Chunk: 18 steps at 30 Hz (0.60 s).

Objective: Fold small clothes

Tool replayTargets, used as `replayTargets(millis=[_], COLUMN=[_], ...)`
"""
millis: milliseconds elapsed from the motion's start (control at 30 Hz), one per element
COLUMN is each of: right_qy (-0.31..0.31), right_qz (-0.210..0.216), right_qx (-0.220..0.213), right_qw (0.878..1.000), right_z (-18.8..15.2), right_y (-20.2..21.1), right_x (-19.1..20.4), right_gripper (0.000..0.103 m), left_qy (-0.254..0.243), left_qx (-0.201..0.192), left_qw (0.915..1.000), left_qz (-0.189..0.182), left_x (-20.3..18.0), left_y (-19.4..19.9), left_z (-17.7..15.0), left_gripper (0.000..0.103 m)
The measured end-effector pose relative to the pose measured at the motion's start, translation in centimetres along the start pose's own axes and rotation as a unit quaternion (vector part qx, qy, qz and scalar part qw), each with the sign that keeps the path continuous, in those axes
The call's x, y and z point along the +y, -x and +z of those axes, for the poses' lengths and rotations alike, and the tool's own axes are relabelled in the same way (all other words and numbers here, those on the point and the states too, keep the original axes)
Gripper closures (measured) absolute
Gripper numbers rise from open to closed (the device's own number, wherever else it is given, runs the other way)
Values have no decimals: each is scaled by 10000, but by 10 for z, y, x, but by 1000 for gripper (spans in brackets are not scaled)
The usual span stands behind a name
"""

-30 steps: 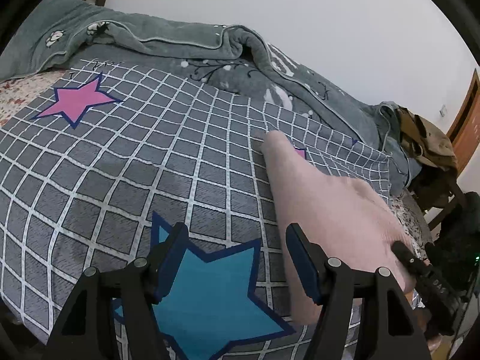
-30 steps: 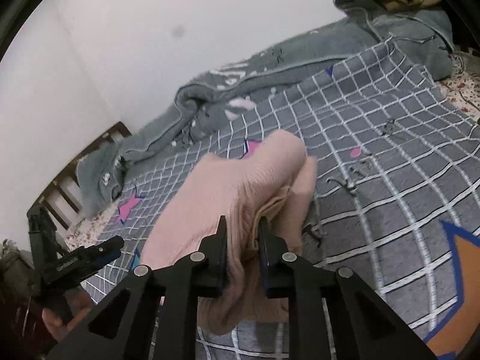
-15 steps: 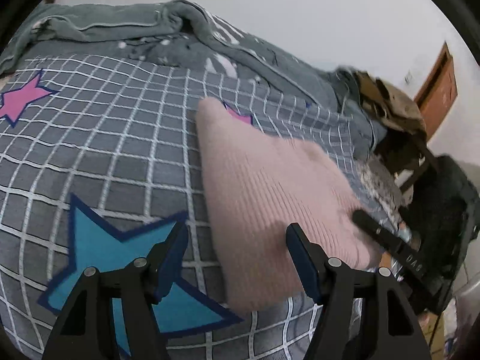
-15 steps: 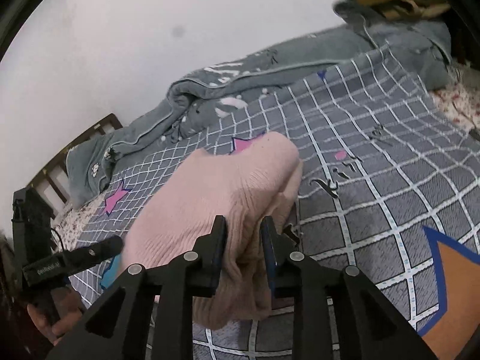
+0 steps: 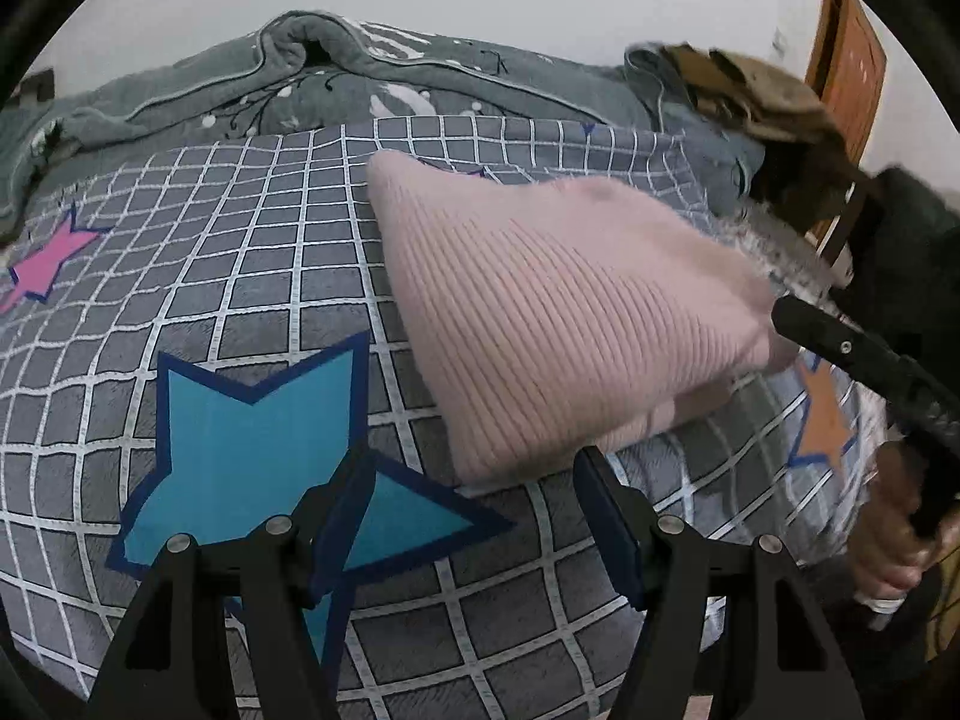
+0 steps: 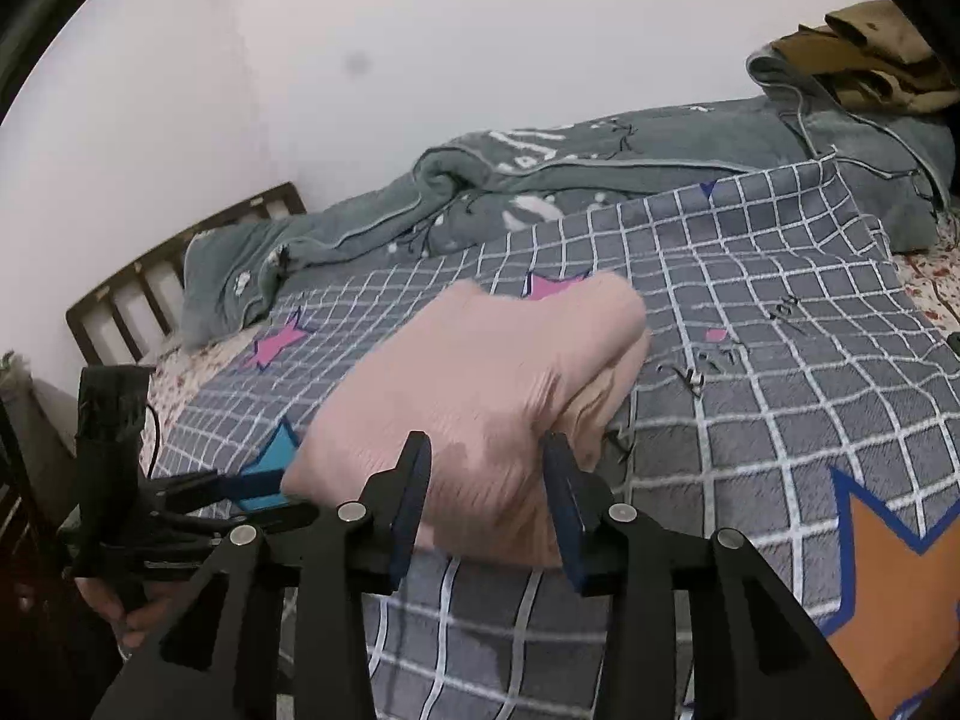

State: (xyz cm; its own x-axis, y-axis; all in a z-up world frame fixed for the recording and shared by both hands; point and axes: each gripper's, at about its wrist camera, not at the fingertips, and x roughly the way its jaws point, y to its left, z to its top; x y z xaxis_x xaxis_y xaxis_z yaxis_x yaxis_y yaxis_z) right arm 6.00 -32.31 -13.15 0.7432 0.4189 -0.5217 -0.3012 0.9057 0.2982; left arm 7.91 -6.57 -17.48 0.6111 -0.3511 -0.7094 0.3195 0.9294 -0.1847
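The pink ribbed knit garment [image 5: 558, 324] lies folded on the grey checked bedspread [image 5: 252, 276], with its near edge just beyond the fingertips of both grippers. The left gripper [image 5: 474, 516] hovers over the bedspread above the blue star [image 5: 252, 444]; its jaws are spread wide and nothing is between them, the garment's near corner lying just ahead of the gap. The right gripper [image 6: 487, 486] has just been opening its jaws; the garment's near fold sits between the 2 fingers, but the pads no longer press on it. In the left wrist view, 1 finger of the right gripper projects in from the right against the garment's right corner, with a hand [image 5: 894, 540] below it. A rumpled grey-green blanket [image 6: 540, 180] lies along the far side of the bed, by the wall.
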Motion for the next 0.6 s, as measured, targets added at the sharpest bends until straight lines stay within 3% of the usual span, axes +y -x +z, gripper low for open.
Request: replayTargets(millis=[233,600], right_qy=[-26,-116], right_qz=[-87,-22], right_qx=[24,20], right_qw=[10000,9999], right_z=[-13,-16], right_y=[-3,-13], right_x=[5,5], right_gripper=[65,65], left_qy=[-72,-76], left_qx=[-163,-156], left_qw=[9993,9986], left_qz=[341,506], left_x=[-11,-10], left_y=[0,-10], left_z=[-5,-3], left_gripper=[36,36])
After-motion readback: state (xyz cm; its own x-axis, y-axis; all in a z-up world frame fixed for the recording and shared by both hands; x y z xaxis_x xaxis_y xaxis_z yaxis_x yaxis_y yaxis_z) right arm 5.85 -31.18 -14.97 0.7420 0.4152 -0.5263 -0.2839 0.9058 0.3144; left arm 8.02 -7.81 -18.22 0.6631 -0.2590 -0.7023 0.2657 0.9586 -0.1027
